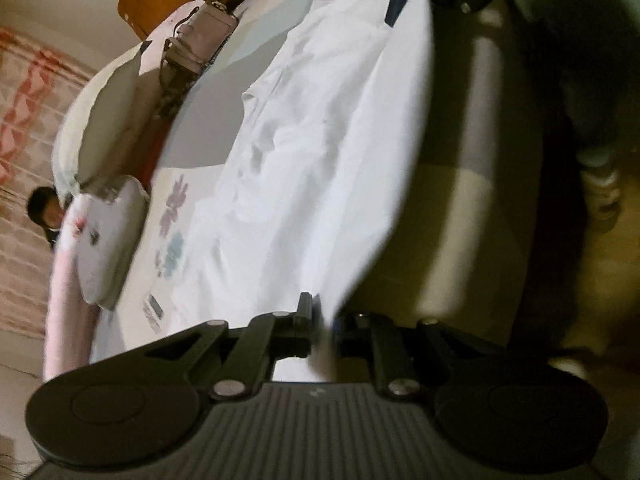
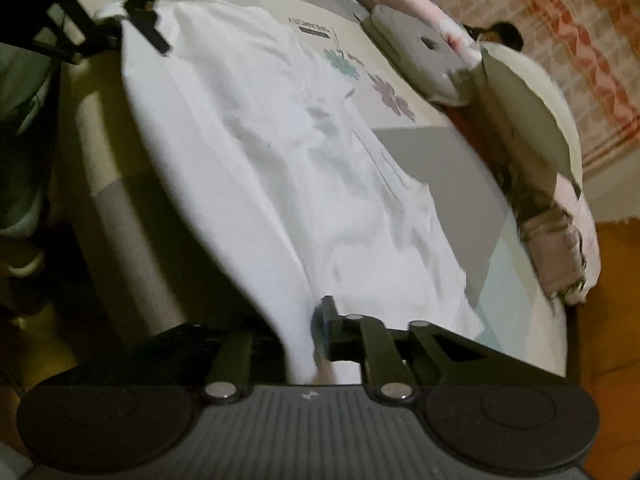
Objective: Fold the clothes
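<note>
White garment (image 1: 320, 152) lies spread on the bed (image 1: 224, 92), its near edge hanging over the bed's side toward the person. Long axis runs from one gripper to the other; each holds one corner of that near edge, so neither hand is nearer.

Left gripper (image 1: 322, 320): corner of the cloth sits between the jaws, which are almost together and appear to be pinching it; blur hides how firmly the pads press.

Right gripper (image 2: 316, 328): jaws slightly apart, fabric draped through the gap; grip looks loose, contact cannot be confirmed.

From both pairs of jaws, the body of the garment lies ahead and up across the bed, toward the pillows (image 2: 524, 92). Judgement: the fold would carry this near edge forward over the cloth.
</note>
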Available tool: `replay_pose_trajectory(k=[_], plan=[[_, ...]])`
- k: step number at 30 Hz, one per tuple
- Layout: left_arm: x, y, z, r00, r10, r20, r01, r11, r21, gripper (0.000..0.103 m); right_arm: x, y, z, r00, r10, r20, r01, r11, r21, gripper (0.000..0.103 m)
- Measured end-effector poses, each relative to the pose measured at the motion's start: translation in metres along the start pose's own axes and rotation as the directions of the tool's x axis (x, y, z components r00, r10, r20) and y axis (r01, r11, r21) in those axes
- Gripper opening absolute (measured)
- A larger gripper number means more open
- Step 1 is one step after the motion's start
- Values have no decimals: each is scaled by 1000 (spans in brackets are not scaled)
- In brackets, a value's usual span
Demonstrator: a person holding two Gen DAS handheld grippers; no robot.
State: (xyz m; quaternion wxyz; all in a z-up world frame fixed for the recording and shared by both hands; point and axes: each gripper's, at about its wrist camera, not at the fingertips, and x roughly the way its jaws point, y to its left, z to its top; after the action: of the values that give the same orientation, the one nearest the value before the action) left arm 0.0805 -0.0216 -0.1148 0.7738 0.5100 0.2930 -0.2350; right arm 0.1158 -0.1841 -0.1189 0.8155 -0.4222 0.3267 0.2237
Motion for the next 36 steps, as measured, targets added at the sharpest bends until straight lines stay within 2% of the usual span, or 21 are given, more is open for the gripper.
replay_pose_trajectory(k=[4,7,8,10,12,15,16,18,20,21,22,23,26,29,32,34,36], plan=[[-24,25,-17,998,-68,1,67,992,-111,13,-18,-17,-21,1000,5,-22,-4,999,50,37],[-33,58,-28,996,-89,29,93,965,-243,17,-33,-35,-36,999,-1,-32,4,995,104,47],[-31,69,-28,996,-81,42,90,952,-294,22,-35,-42,-37,1000,-4,-29,8,992,129,48],[-26,92,-27,996,-63,68,85,916,-393,25,-38,-58,-36,1000,-8,-6,9,978,207,55],[-14,114,-21,994,-75,77,103,863,-494,25,-40,-74,-33,1000,-13,18,8,961,278,55],[-12,130,-15,983,-100,155,171,811,-560,27,-45,-81,-20,998,-27,61,10,964,267,56],[-16,131,-15,979,-106,176,188,803,-565,30,-47,-81,-17,997,-32,69,14,969,246,59],[-25,131,-16,976,-99,195,194,805,-560,31,-50,-81,-16,997,-46,62,34,982,186,64],[-32,132,-21,980,-78,184,169,818,-550,32,-56,-81,-21,998,-52,44,45,989,144,64],[-35,132,-24,980,-73,185,164,825,-541,34,-59,-84,-24,998,-50,40,43,987,152,65],[-35,133,-26,980,-76,184,165,827,-537,41,-60,-88,-26,998,-41,42,33,984,175,66],[-30,134,-25,982,-74,176,159,826,-541,47,-60,-90,-26,998,-33,46,23,980,197,66],[-4,142,-19,986,-84,144,152,806,-572,49,-62,-96,-16,995,-34,93,13,976,217,66],[31,150,-19,981,-138,134,192,755,-627,48,-78,-100,-5,988,-48,148,20,983,181,67],[64,156,-21,979,-154,130,201,701,-684,48,-89,-112,-6,984,-53,169,16,977,212,77],[84,160,-28,974,-179,141,224,636,-738,48,-82,-117,-7,983,-24,182,-28,960,277,80],[98,162,-38,976,-179,123,206,583,-786,48,-66,-114,-4,980,8,200,-76,939,336,80]])
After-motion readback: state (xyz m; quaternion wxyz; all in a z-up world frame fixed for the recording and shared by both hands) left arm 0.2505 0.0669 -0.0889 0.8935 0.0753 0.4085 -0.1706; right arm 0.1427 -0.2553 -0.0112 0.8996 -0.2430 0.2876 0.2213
